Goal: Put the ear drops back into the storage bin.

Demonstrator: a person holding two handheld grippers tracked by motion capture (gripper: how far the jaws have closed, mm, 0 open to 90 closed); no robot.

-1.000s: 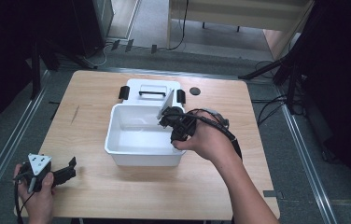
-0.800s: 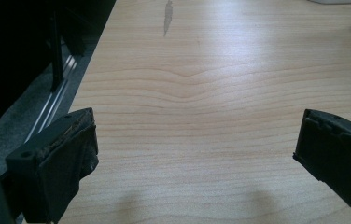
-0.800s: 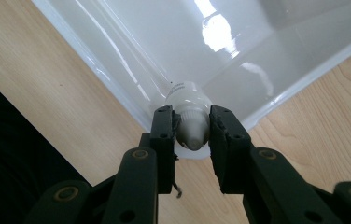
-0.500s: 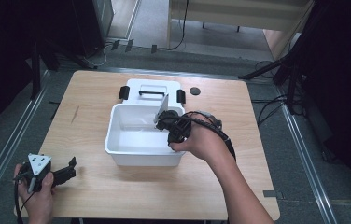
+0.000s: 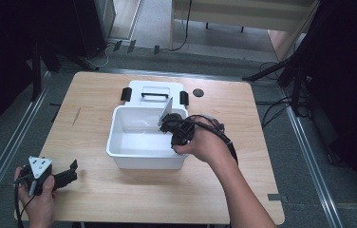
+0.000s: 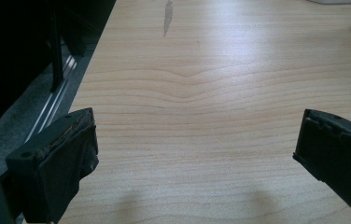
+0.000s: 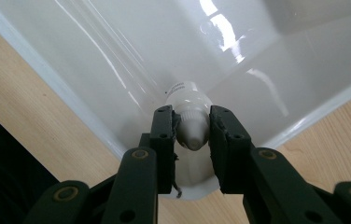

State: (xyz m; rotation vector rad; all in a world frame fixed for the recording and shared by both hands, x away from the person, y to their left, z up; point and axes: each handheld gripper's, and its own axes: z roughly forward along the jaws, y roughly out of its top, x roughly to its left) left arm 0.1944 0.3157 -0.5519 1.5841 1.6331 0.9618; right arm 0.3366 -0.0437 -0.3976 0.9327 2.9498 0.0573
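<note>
High view showed my right claw (image 5: 167, 124) had sunk a little lower into the white bin (image 5: 119, 142) than it hung a second earlier, my hand creeping in over the near right corner. The claw was clenched on a small white bottle (image 7: 190, 122) — in the right gripper view the two pads pinched its capped end, the body pointing away toward the bin's wall. The bottle hung inside the bin, above the floor; whether it touched the plastic yet I couldn't tell.

I judged that the drop into the bin was nearly done: the lowering meant I was setting the bottle down rather than tossing it, and what was left was to let go once it rested.

The lid (image 5: 153, 90) with its black handle lay just behind the bin, on the tabletop (image 5: 224, 190).

My left claw (image 5: 67, 173) hadn't stirred — it rested at the near left corner, released, its jaws wide apart over bare wood with nothing between them.
</note>
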